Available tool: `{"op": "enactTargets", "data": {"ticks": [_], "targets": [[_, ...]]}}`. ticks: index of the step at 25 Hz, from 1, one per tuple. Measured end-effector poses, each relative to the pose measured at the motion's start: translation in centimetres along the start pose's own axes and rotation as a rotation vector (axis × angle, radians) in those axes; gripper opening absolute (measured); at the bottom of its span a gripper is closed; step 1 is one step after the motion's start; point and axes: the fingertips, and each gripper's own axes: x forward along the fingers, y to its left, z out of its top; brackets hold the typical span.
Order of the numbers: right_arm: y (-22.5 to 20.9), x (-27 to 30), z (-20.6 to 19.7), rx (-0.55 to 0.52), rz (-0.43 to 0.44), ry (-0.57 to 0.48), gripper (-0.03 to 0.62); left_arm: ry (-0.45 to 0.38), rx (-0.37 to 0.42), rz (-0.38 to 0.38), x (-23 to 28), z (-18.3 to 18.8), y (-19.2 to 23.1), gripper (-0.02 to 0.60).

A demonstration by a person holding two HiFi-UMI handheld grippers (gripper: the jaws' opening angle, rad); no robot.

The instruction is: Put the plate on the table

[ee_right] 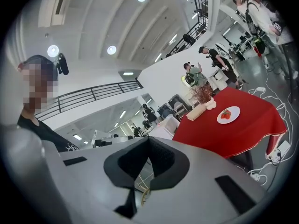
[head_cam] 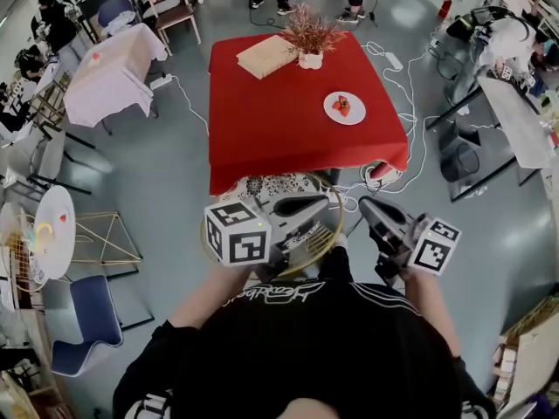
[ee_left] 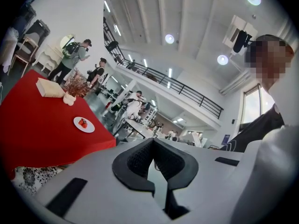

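Closest to the head camera was the person's black shirt [head_cam: 306,339], at 6 o'clock in that view. Just beyond it the 2 hands held the tongs level, side by side but apart, both pointing toward 12 o'clock. On the left gripper [head_cam: 321,204] [ee_left: 153,146] the jaws were fully together, with nothing between the dark pads. On the right gripper [head_cam: 367,206] [ee_right: 148,141] the jaws were together in the same way, and they also held nothing.

Ahead of them, at 12 o'clock, stood a table with a red cloth [head_cam: 262,129] [ee_left: 37,125] [ee_right: 243,134]. The white plate [head_cam: 354,114] [ee_left: 89,127] [ee_right: 235,111] lay flat on this cloth, at about 3 o'clock of the table top, near the right edge and well apart from both grippers. Something small and red [head_cam: 342,105] lay on it. A dried plant in a white pot [head_cam: 310,42] stood at the 12 o'clock edge, and a flat tan box [head_cam: 266,56] was just beside it at 11 o'clock. White cables [head_cam: 410,147] ran over the grey floor at 3 o'clock of the table.
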Motion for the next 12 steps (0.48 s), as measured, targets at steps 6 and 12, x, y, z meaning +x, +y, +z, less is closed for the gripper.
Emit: {"op": "enactTargets", "data": {"ticks": [6, 12], "targets": [[-0.4, -0.8, -0.1, 0.004, -0.008, 0.019, 0.008, -0.009, 0.017, -0.009, 0.3, 1.1, -0.8, 0.008], [-0.5, -0.4, 0.7, -0.008, 0.003, 0.014, 0.008, 0.001, 0.020, -0.006, 0.6, 1.3, -0.8, 0.008]]}}
